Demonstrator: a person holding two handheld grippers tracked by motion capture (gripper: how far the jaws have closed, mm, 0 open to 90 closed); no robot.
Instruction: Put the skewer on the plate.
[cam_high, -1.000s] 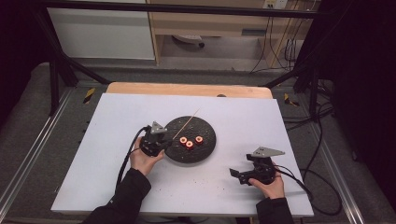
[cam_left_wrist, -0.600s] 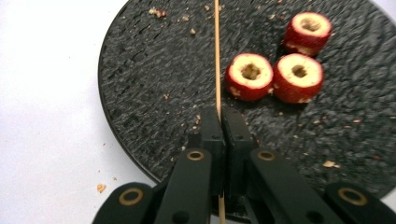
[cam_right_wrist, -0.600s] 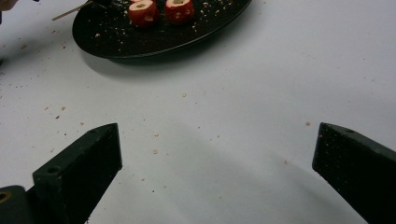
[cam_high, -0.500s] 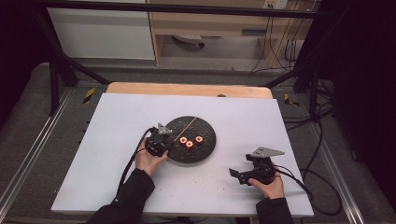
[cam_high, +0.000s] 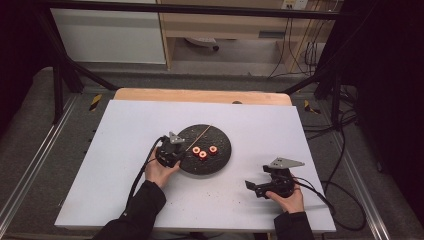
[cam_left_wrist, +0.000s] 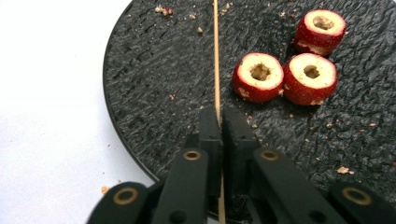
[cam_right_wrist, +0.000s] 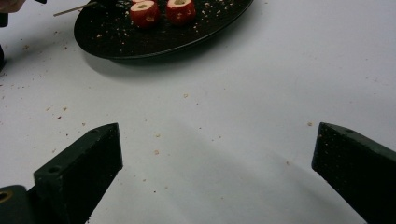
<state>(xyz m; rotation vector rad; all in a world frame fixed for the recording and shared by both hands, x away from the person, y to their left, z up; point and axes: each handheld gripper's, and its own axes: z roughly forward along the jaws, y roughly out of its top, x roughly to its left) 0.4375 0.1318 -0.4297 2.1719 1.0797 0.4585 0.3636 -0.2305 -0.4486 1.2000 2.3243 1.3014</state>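
Skewer lies on the black plate, pointing far-right, near end clenched in the left hand-held gripper; right hand-held gripper released

This looks like a lab or recording bay, not a home. A white table stands inside a dark metal frame on grey carpet, with yellow-black tape marks on the floor. Cables hang at the far right, beside a white cabinet and wooden shelving.
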